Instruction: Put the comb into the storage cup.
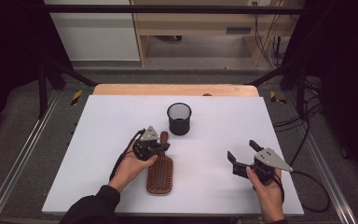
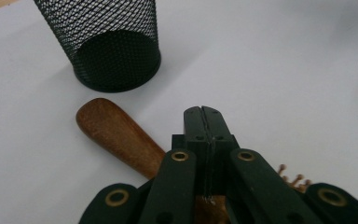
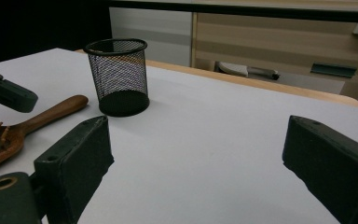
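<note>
On the white table [image 1: 98,140], the wooden hairbrush [image 1: 160,170] serves as the landmark: it lies flat with its bristles up, the paddle head toward the person and the handle pointing away toward the black mesh cup [image 1: 179,118]. Just left of the brush, the person's left hand [image 1: 129,165] holds the left gripper [image 1: 165,147], whose tips reach over the brush's handle where it meets the head. In the left gripper view the two jaws are pressed flat together with nothing between them, poised above the brown handle [image 2: 116,133]; whether they touch the wood cannot be told. The mesh cup stands upright just beyond the handle's tip, close to it but apart. Well to the right of the brush, across a bare stretch of the table, the right hand [image 1: 268,193] holds the right gripper [image 1: 243,150], its jaws spread wide and empty. In the right gripper view those jaws frame bare tabletop, with the brush [image 3: 9,135] and the cup [image 3: 119,77] off to their left.
</note>
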Action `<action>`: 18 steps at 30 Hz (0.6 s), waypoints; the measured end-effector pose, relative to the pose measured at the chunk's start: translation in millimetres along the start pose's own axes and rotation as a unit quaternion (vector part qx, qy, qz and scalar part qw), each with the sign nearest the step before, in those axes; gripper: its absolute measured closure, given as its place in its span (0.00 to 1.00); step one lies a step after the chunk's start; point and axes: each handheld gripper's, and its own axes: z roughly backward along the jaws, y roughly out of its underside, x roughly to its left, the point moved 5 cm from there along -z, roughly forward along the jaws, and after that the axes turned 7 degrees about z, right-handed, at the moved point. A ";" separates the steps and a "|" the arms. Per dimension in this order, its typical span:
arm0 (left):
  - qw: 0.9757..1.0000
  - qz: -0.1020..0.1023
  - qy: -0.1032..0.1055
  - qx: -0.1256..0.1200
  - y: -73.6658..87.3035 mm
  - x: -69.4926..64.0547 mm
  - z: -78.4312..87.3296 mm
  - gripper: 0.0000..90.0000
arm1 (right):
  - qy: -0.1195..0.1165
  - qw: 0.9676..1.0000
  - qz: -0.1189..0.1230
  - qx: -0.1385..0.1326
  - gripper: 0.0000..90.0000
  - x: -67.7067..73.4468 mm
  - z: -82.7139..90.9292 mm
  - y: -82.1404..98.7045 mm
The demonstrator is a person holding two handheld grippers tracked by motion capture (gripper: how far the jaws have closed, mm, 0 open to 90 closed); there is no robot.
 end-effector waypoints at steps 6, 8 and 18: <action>1.000 0.013 0.005 0.011 0.5 8.1 -8.6 1.00 | -0.006 1.000 0.002 0.005 0.09 3.4 -2.4 0.6; 1.000 0.006 0.001 0.020 0.8 8.2 -11.2 1.00 | -0.007 1.000 0.002 0.006 0.09 4.2 -3.0 0.8; 0.998 0.002 -0.006 0.056 5.3 11.6 -16.6 1.00 | -0.007 1.000 -0.001 0.009 0.09 3.6 -2.5 1.6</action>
